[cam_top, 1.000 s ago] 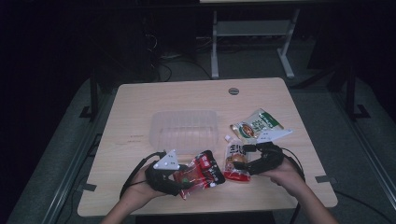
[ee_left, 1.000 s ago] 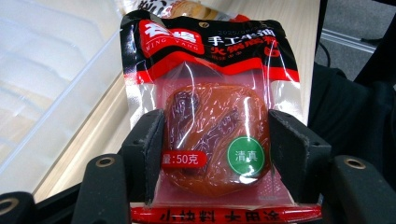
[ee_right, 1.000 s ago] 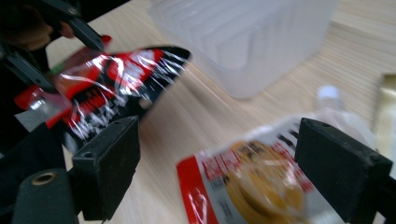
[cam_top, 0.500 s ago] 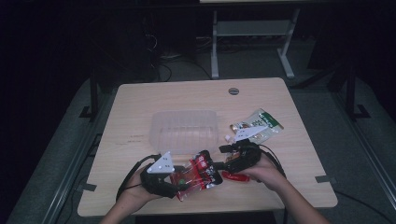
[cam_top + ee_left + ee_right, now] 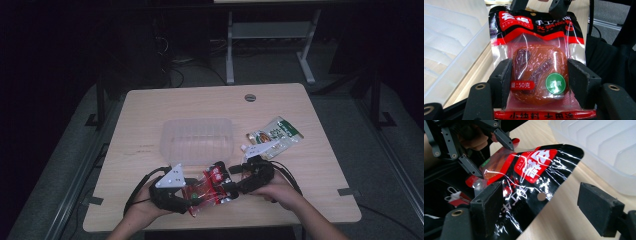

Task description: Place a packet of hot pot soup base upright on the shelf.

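Observation:
A red and black snack packet (image 5: 209, 186) with a clear window hangs just above the table's front edge. My left gripper (image 5: 191, 199) is shut on its lower end, and in the left gripper view the pads (image 5: 504, 82) press in on both sides of the packet (image 5: 536, 32). From the right, my right gripper (image 5: 231, 183) stands open at the packet's top end. In the right gripper view that black top end (image 5: 534, 167) lies between the wide-apart jaws (image 5: 544, 207), against the left pad (image 5: 489, 202).
A clear ribbed plastic container (image 5: 197, 131) sits mid-table, just beyond the packet. A green snack packet (image 5: 276, 134) lies to its right. The wooden table (image 5: 150, 110) has a round cable hole (image 5: 250, 97) at the back. Black cables trail from both grippers.
My right gripper has moved left, away from the green packet and up to the red packet's top end. The left gripper still holds the red packet, now tilted more towards the right gripper.

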Action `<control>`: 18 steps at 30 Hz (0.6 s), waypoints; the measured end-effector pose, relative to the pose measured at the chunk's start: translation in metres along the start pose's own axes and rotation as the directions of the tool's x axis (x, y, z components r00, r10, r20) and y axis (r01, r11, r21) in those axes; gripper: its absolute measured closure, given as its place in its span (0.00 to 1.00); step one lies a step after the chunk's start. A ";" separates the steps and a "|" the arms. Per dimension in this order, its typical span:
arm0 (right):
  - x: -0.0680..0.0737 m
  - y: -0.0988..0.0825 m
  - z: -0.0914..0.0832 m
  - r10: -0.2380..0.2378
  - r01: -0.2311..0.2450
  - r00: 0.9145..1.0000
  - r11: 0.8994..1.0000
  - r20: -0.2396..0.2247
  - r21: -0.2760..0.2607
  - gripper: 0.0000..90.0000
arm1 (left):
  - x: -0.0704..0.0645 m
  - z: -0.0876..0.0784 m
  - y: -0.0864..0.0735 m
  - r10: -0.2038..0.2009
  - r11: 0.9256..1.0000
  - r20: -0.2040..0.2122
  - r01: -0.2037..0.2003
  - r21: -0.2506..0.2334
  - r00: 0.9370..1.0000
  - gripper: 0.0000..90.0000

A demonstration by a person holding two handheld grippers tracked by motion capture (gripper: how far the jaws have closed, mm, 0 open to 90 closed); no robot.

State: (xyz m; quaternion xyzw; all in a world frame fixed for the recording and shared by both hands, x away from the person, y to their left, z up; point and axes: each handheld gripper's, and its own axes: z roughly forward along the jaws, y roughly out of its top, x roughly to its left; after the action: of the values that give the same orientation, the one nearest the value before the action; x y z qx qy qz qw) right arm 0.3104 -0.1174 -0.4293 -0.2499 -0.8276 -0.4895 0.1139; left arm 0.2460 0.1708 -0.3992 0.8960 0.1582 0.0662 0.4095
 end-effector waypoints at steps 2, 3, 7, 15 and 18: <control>-0.001 -0.001 0.001 0.002 -0.002 1.000 1.000 -0.008 0.001 0.23 | -0.001 0.002 0.001 0.005 1.000 0.002 -0.005 -0.004 1.000 0.43; -0.001 -0.001 0.001 0.002 -0.002 1.000 1.000 -0.008 0.001 0.23 | -0.001 0.002 0.001 0.005 1.000 0.002 -0.005 -0.004 1.000 0.43; -0.001 -0.002 0.002 0.026 -0.026 0.999 1.000 -0.046 -0.012 0.25 | -0.001 0.002 0.003 0.012 1.000 0.000 -0.012 -0.009 1.000 0.44; -0.001 -0.002 0.003 0.031 -0.031 0.997 1.000 -0.071 -0.003 0.32 | -0.001 0.004 0.004 0.029 1.000 -0.013 -0.029 -0.012 0.999 0.44; 0.000 -0.002 0.004 0.024 -0.024 0.996 1.000 -0.082 0.004 0.39 | 0.000 0.005 0.004 0.027 1.000 -0.015 -0.027 -0.004 1.000 0.44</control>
State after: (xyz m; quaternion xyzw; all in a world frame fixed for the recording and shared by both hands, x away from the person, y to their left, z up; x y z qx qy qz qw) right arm 0.3100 -0.1145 -0.4327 -0.2393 -0.8199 -0.4968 0.1540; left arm 0.2482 0.1647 -0.3995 0.8966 0.1492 0.0789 0.4093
